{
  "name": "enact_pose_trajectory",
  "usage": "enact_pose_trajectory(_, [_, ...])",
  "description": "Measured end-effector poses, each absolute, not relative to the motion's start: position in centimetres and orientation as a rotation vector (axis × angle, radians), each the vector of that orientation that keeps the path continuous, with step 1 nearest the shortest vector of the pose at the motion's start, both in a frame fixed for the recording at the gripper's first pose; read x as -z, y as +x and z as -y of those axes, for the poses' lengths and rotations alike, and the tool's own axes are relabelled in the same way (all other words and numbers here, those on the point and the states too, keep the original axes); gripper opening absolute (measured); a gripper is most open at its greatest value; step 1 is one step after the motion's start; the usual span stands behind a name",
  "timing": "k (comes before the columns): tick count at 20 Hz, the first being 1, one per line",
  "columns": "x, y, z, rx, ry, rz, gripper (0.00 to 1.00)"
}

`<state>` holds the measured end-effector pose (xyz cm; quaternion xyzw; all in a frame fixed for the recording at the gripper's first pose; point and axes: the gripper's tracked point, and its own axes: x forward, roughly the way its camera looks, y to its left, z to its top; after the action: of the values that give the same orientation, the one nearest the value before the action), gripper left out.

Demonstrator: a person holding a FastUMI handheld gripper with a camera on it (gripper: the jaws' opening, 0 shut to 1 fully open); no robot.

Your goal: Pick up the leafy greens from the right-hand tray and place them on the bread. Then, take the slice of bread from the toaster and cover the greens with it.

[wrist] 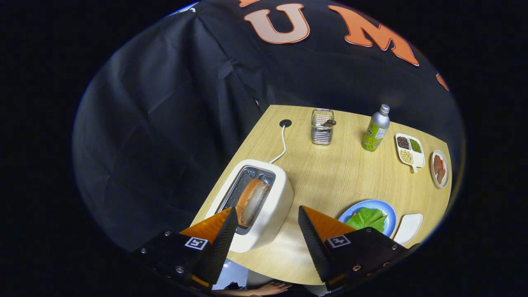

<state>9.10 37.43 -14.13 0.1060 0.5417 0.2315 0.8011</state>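
Wooden table (330, 181), largest thing here, carrying everything within reach. Cream toaster (264, 206) near the table's corner, cord running back to a hole in the top, slot facing up so the slice of bread (251, 201) stands upright in it, ready for a grip from above. Blue plate (387, 211) just right of the toaster, leafy greens (366, 218) lying flat on it, apparently already laid over bread, though none can be made out beneath. Further back, well apart: wire basket (322, 126), green bottle (375, 128), divided dish of beans (410, 152), small plate with reddish slices (439, 169). Small white dish (407, 228) beside the blue plate, bare. Gripper (267, 222) spread wide and holding nothing, hovering over the toaster, left finger (218, 243) nearly over the slice; judged poised for taking it.
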Motion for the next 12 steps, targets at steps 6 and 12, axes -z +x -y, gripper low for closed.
enact_pose_trajectory(6, [15.3,9.5,-41.0,-0.506,0.201,-1.206,0.86])
enact_pose_trajectory(12, [17.1,9.4,-43.2,-0.494,0.207,-1.294,0.8])
